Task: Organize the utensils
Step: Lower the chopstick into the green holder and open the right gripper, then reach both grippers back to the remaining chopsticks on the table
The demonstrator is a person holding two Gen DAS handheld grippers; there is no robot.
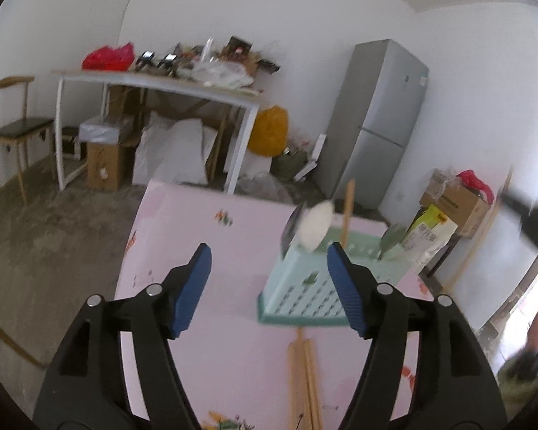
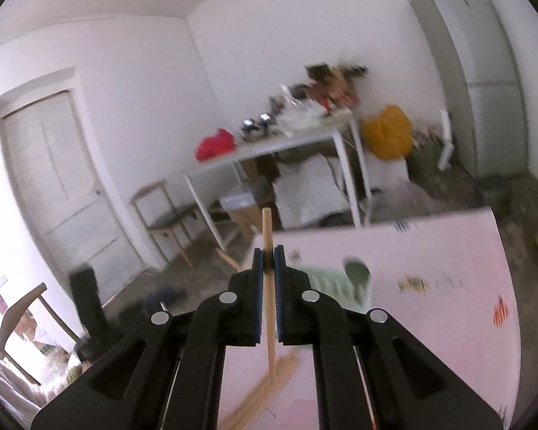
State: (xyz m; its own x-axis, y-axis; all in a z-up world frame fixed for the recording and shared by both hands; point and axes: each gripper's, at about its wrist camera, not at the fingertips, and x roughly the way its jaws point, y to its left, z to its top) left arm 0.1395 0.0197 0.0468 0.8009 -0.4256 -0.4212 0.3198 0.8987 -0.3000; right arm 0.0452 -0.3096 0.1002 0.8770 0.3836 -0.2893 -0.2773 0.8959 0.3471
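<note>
A mint-green perforated utensil holder (image 1: pixel 305 294) stands on the pink table (image 1: pixel 215 251). It holds a white spoon (image 1: pixel 317 225), a green spoon (image 1: pixel 391 238), a dark utensil (image 1: pixel 290 229) and an upright wooden chopstick (image 1: pixel 348 211). Several wooden chopsticks (image 1: pixel 303 380) lie on the table in front of the holder. My left gripper (image 1: pixel 269 261) is open and empty, above the table just before the holder. My right gripper (image 2: pixel 268 254) is shut on a wooden chopstick (image 2: pixel 269 304), held nearly upright above the loose chopsticks (image 2: pixel 269 383). The holder (image 2: pixel 326 279) shows blurred behind the right fingers.
The pink table's (image 2: pixel 430 251) far edge drops to a rough floor. Beyond stand a cluttered white table (image 1: pixel 161 82), a wooden chair (image 1: pixel 14 129), a grey fridge (image 1: pixel 380 118), an orange bag (image 1: pixel 269 130) and cardboard boxes (image 1: pixel 455 208). A door (image 2: pixel 53 186) is at the left.
</note>
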